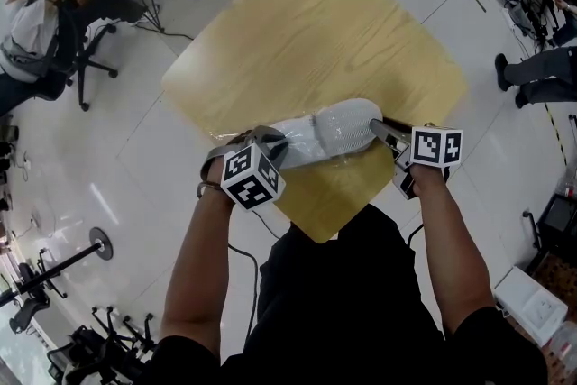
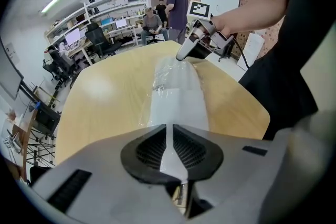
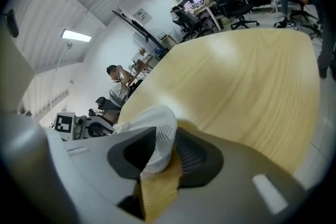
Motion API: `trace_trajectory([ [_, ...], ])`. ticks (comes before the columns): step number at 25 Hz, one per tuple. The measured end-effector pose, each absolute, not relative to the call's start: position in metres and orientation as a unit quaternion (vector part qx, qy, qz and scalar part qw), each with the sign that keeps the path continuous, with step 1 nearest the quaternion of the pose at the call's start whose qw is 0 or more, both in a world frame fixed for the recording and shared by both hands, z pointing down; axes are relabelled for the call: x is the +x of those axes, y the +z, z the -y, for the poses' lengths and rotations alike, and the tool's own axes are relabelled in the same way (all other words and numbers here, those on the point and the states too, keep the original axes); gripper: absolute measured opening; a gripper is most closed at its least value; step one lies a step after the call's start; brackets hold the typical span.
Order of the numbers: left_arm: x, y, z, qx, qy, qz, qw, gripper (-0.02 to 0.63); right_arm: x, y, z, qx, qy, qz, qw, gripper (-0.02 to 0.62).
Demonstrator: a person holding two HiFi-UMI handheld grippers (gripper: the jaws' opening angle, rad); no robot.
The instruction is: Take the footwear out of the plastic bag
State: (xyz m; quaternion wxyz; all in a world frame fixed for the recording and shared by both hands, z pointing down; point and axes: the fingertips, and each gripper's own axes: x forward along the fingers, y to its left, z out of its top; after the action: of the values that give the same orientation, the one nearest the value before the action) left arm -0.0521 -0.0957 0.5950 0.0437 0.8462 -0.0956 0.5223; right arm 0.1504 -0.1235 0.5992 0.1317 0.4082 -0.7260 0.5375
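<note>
Nearest the camera, the person's forearms reach out over the near corner of the worktop [image 1: 306, 32], a gripper in each hand. The left gripper [image 1: 268, 142] sits at the heel end of the white shoe [image 1: 329, 129]; its fingers [image 2: 149, 147] are almost together, clenched on a thin white fold of the plastic bag [image 2: 168, 78]. The right gripper [image 1: 380, 130] meets the toe end, its fingers [image 3: 197, 157] grasping the mesh toe of the shoe. The shoe lies on its side across the worktop between the two grippers, with crinkled clear film around it. Beyond, on the pale floor [image 1: 135, 158], a seated person [image 1: 27, 22] leans at a desk
</note>
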Motion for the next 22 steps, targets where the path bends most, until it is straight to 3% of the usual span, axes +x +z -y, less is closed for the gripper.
trace_trajectory([
  [22, -0.097, 0.599, 0.065, 0.832, 0.544, 0.102, 0.041, 0.014, 0.164, 0.592, 0.106, 0.42, 0.508, 0.735, 0.16, 0.109],
])
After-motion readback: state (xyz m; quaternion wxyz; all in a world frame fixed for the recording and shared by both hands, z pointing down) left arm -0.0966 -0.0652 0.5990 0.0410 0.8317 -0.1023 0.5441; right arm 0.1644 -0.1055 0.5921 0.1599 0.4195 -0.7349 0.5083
